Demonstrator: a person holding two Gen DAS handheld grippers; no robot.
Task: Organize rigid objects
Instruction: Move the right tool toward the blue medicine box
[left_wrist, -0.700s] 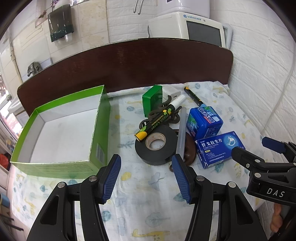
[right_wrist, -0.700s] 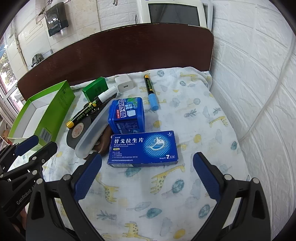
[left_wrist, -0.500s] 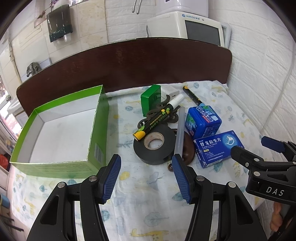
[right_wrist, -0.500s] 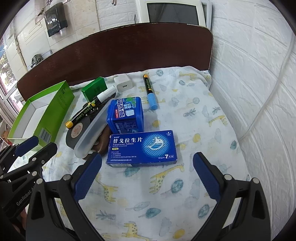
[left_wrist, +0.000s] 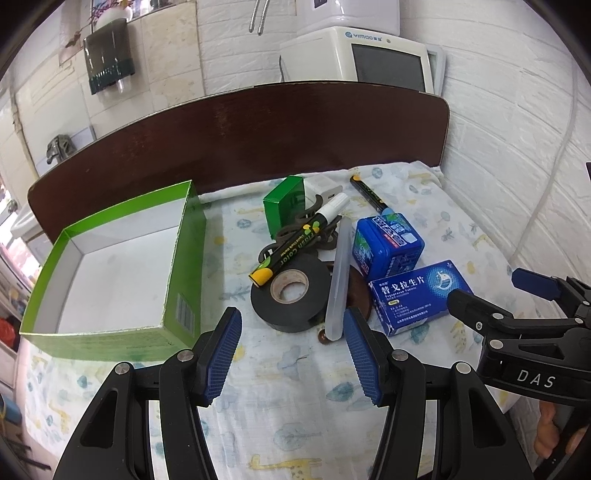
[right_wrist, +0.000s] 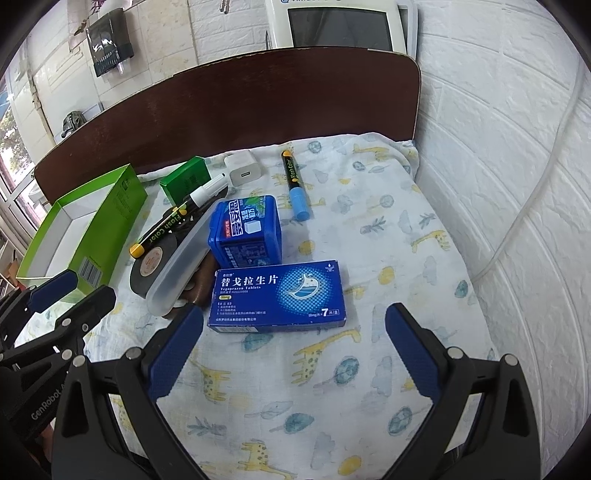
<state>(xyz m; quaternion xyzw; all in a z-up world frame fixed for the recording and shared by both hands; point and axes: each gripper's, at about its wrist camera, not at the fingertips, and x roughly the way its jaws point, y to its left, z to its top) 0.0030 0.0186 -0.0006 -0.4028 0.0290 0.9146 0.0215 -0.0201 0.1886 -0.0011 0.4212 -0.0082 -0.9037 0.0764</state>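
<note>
An open green box (left_wrist: 110, 266) with a white inside lies at the left of the patterned cloth. Right of it sits a pile: a black tape roll (left_wrist: 290, 291), a black marker with a yellow cap (left_wrist: 299, 243) across it, a clear plastic tube (left_wrist: 338, 273), a small green box (left_wrist: 284, 210), a blue tin (left_wrist: 388, 245) and a flat blue tablet box (right_wrist: 277, 295). A blue-capped marker (right_wrist: 295, 184) lies apart behind. My left gripper (left_wrist: 291, 350) hangs open just short of the tape roll. Wide open, my right gripper (right_wrist: 288, 354) hovers in front of the tablet box.
A dark wooden headboard (left_wrist: 258, 129) closes off the back, and a white brick wall (right_wrist: 517, 184) runs along the right. A white charger (right_wrist: 243, 171) lies near the small green box. Bare cloth (right_wrist: 388, 236) stretches right of the pile.
Both grippers have drifted slightly forward toward the pile; the objects sit a little nearer in both views. Nothing was taken hold of.
</note>
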